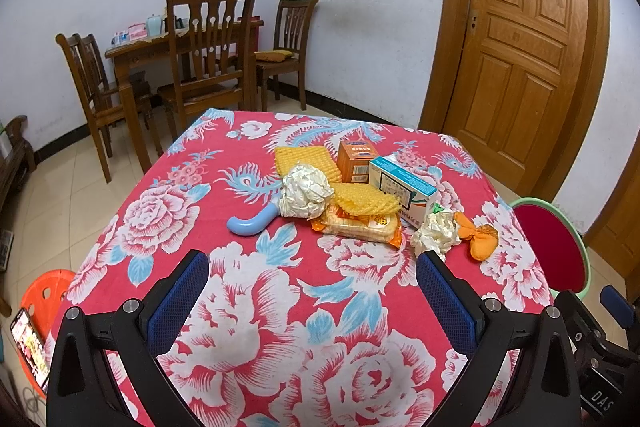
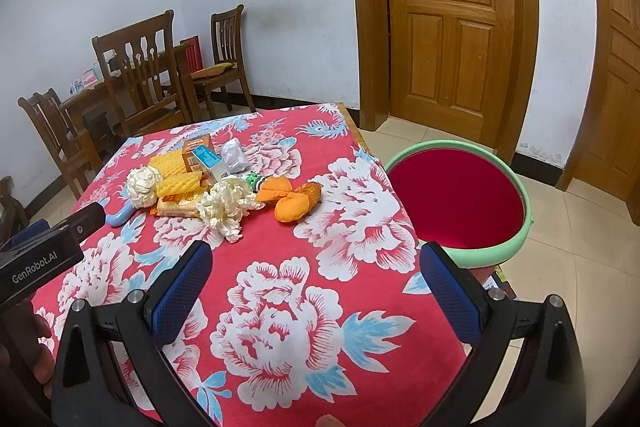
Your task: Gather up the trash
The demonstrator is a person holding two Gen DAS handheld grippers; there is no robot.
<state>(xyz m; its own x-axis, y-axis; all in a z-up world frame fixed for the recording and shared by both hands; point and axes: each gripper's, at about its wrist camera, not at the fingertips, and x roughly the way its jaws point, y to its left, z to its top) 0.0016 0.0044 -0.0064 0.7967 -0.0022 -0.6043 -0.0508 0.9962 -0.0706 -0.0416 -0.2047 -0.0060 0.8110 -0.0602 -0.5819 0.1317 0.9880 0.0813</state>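
The left claw (image 1: 312,291) hangs above the near part of the desk (image 1: 240,307) with its blue pads spread wide and nothing between them. The right claw (image 2: 316,279) is likewise spread and empty, over the desk's near right edge. Beyond both, toward the far side of the floral cloth, lies the trash pile, taken here around the snack packet (image 1: 360,225). A large crumpled paper ball (image 1: 306,191) sits just left of the packet, touching a blue curved handle (image 1: 252,223) that pokes out further left. A yellow waffle-textured sheet (image 1: 366,199) rests on the packet's far edge. Behind it stand an orange box (image 1: 356,157) and a white-and-teal carton (image 1: 404,189). Right of the packet lie a smaller paper wad (image 1: 434,233) and, beyond that, an orange wrapper (image 1: 480,235). Off the desk's right edge, well right of the packet, stands a green-rimmed red bin (image 2: 460,203).
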